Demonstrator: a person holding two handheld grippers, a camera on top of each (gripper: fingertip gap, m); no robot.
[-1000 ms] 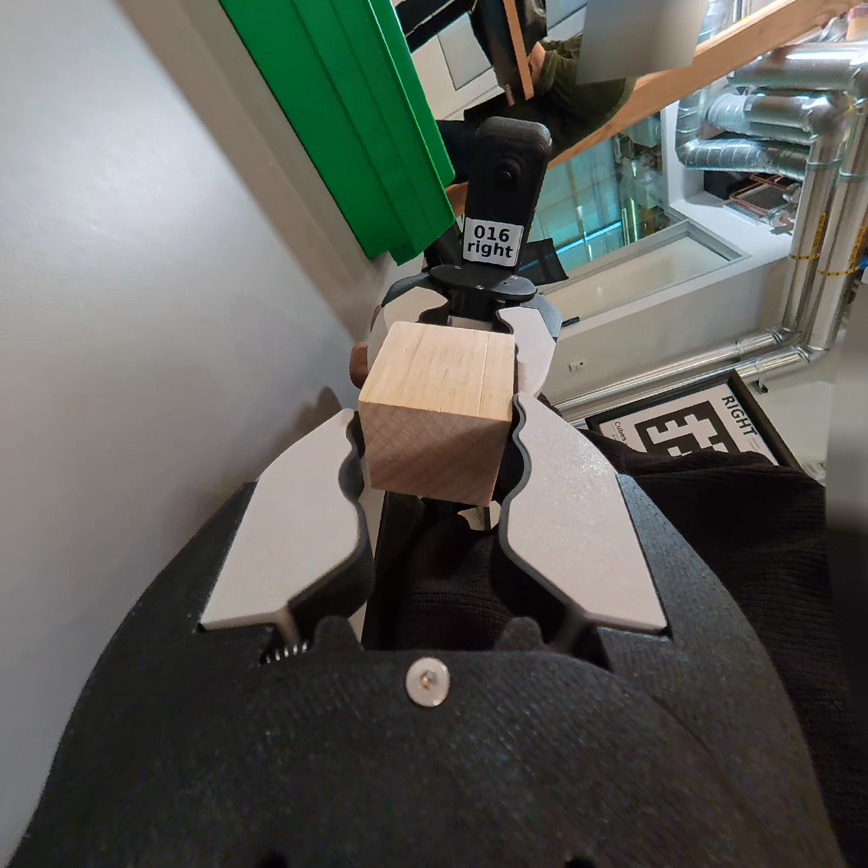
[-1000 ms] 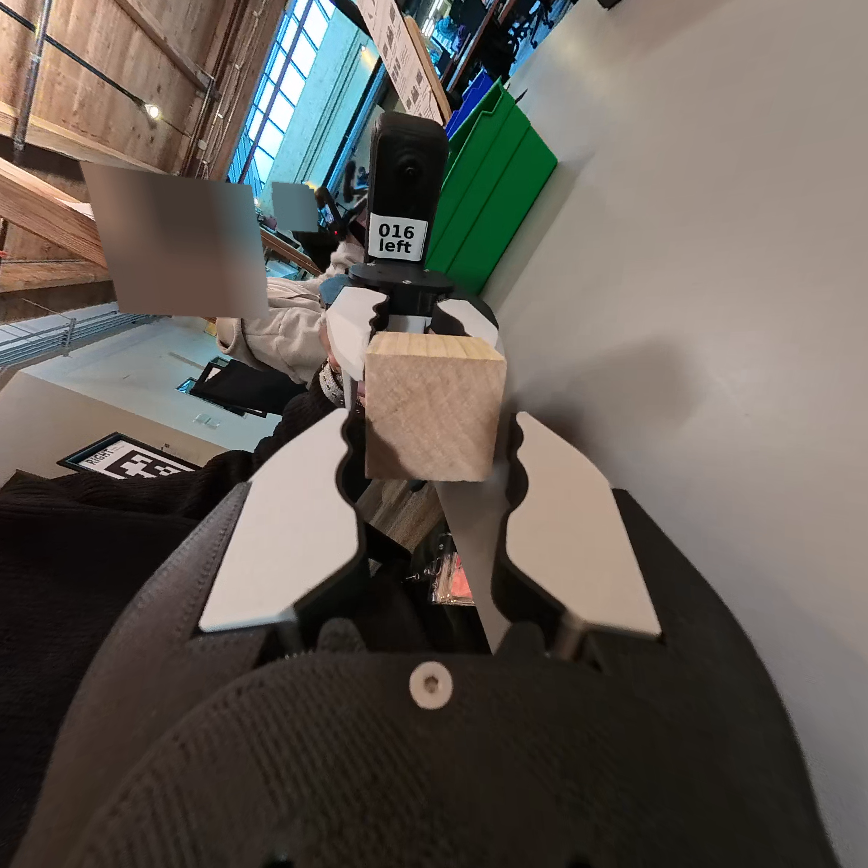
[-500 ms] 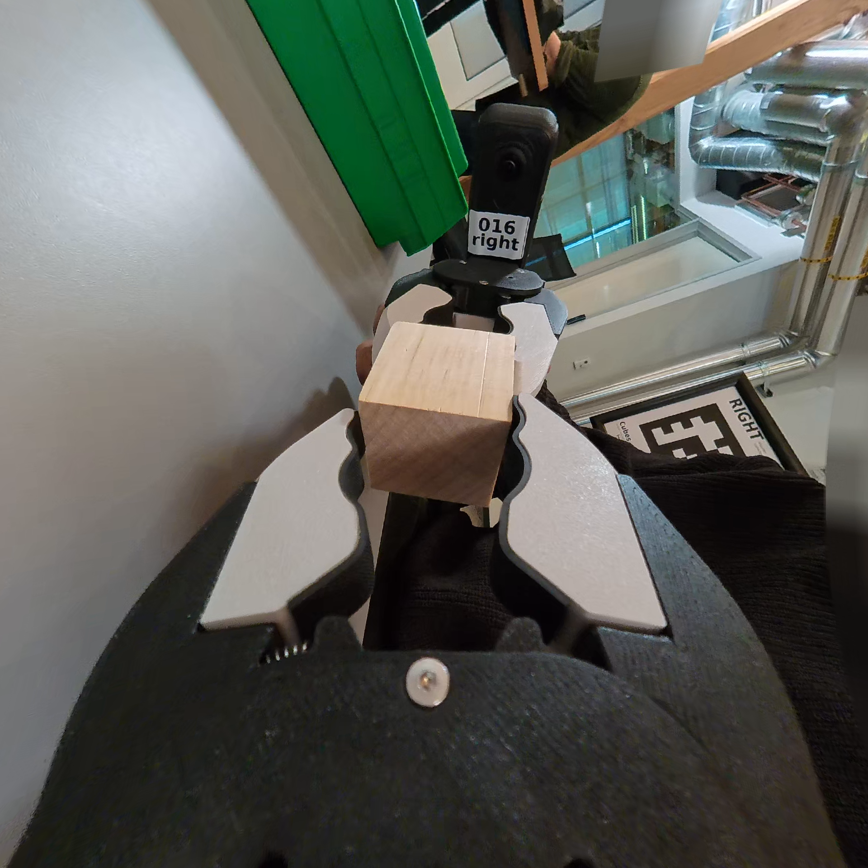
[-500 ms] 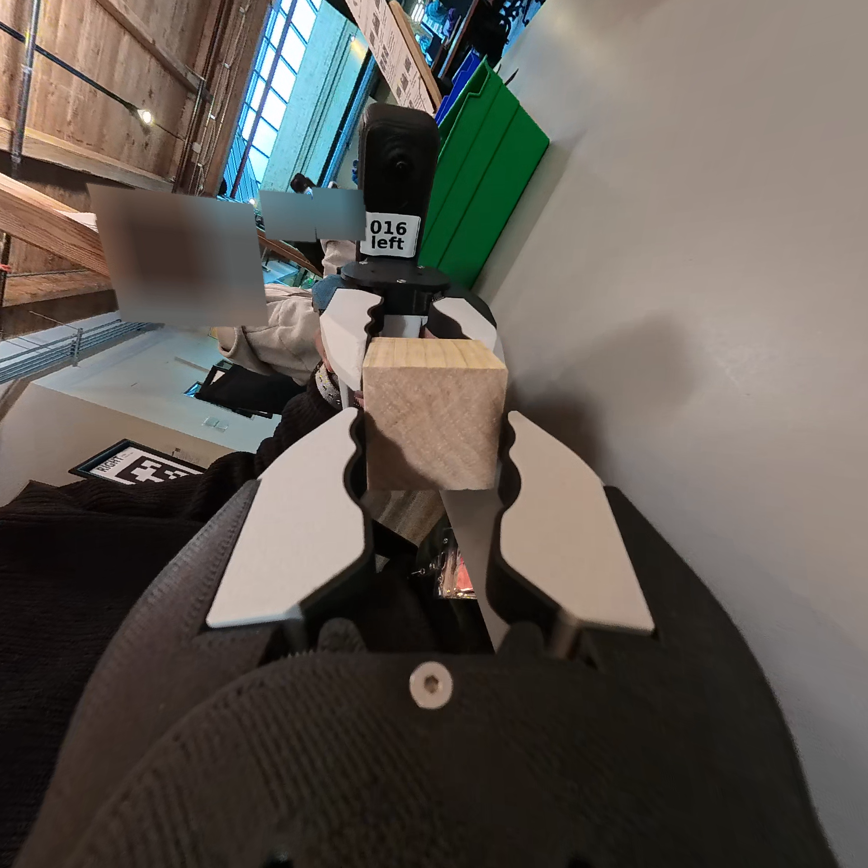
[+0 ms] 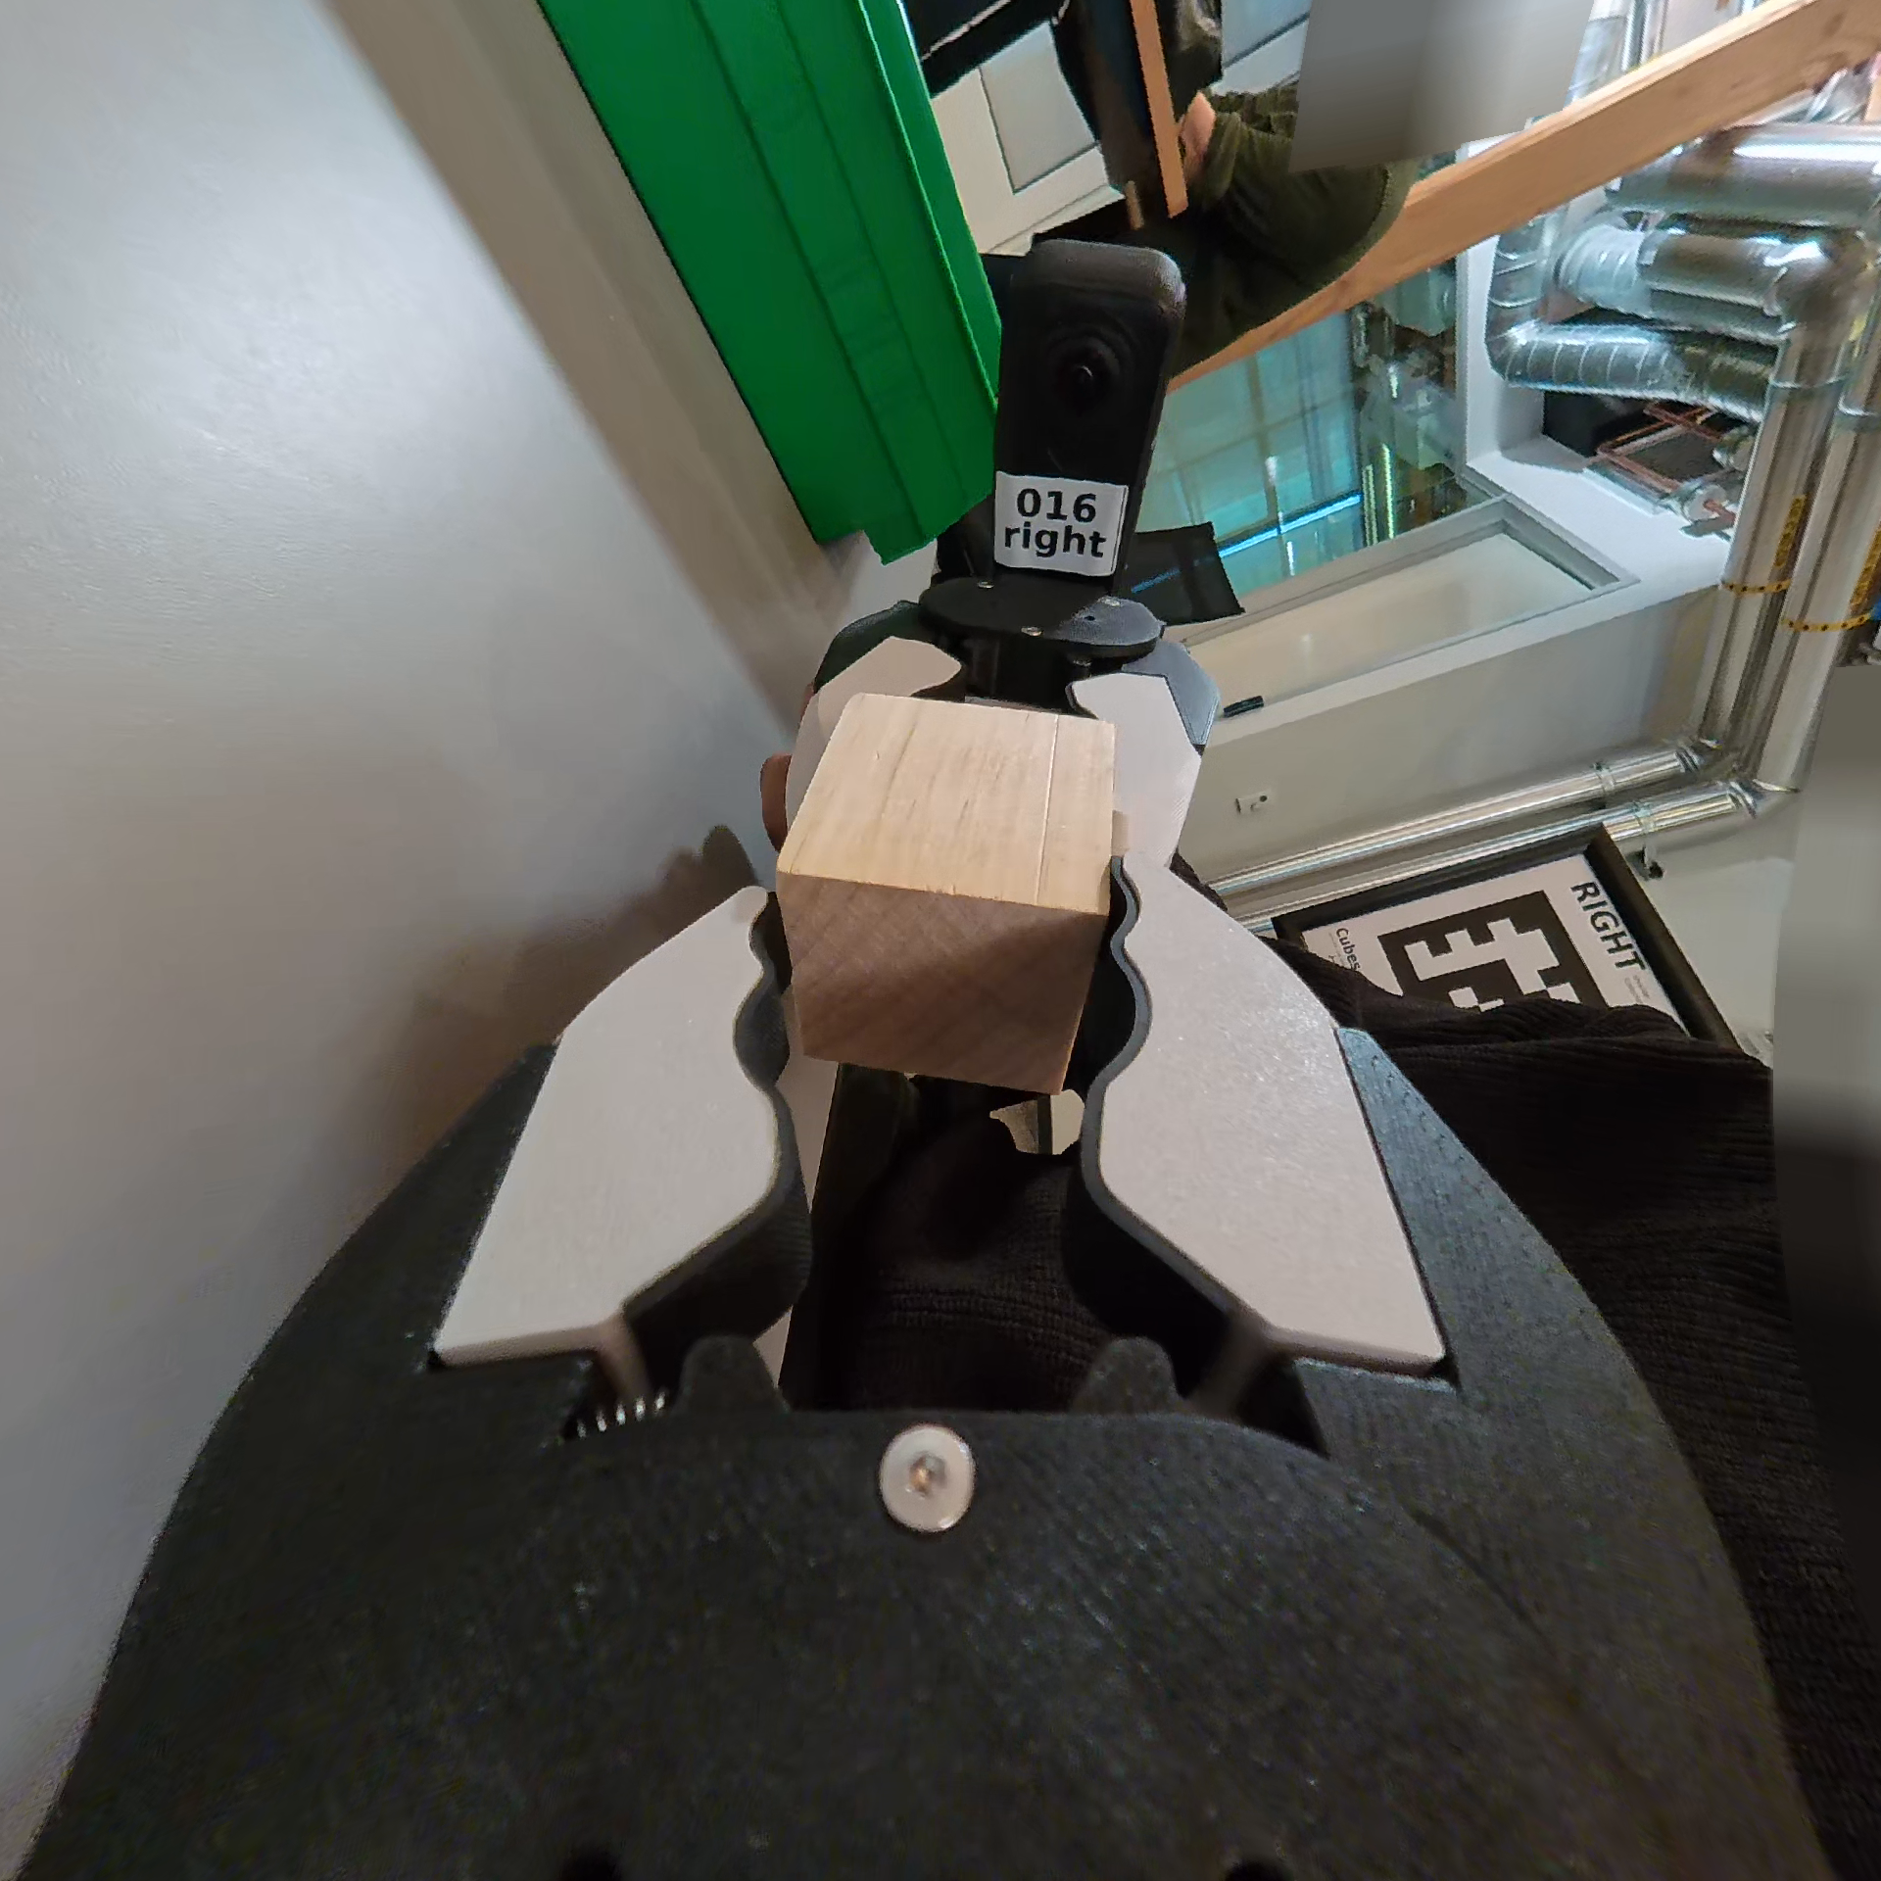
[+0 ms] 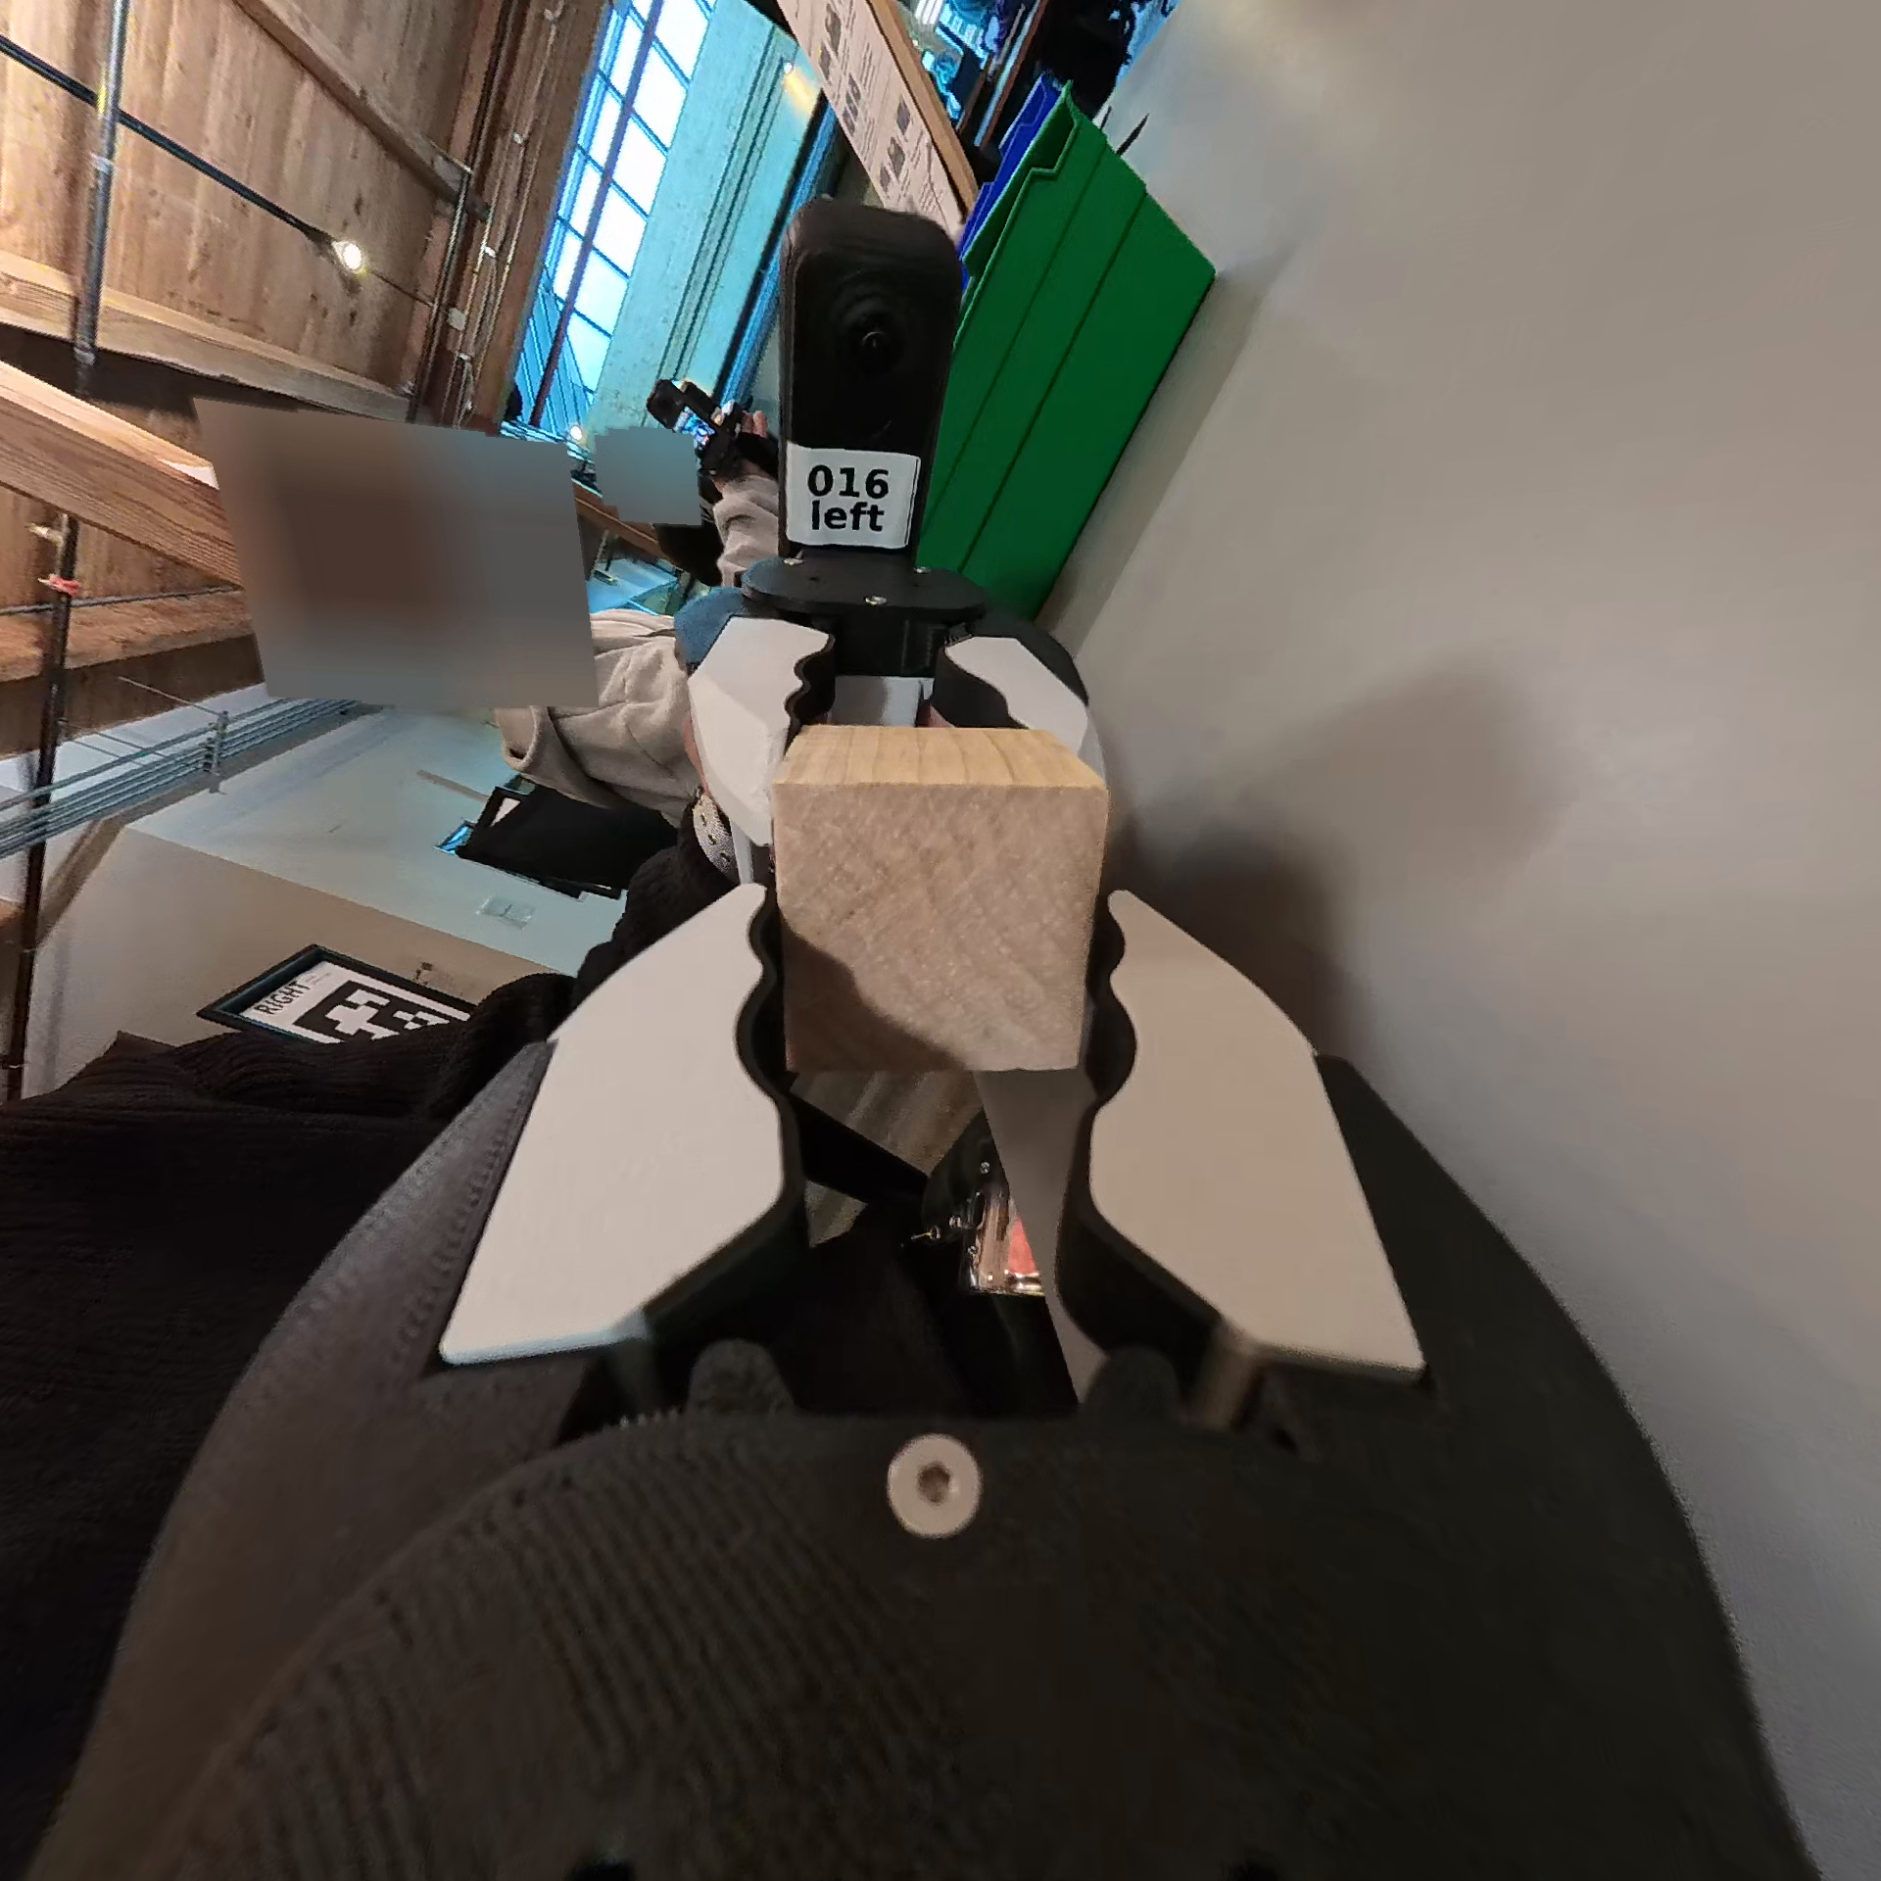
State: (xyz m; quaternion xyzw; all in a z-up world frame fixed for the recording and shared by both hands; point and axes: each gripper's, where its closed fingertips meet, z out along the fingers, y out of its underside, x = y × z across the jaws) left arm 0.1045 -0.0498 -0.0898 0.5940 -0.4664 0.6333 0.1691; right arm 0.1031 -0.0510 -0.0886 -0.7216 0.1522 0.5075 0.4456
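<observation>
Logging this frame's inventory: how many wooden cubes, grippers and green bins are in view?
Wooden cube: 1, clamped by both grippers.
Grippers: 2, left gripper and right gripper.
Green bins: a nested stack; count unclear.
Total: 3, plus the bins.

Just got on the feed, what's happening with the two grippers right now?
A person holds both grippers up facing each other, with one wooden block clamped between them. The left gripper has its fingertips closed on the near end of the block, and the right gripper grips the opposite end, so each camera sees the other gripper just behind the block. The view is tipped sideways, with a grey surface running alongside and a green bin farther back. A dark sleeve shows beneath.
</observation>
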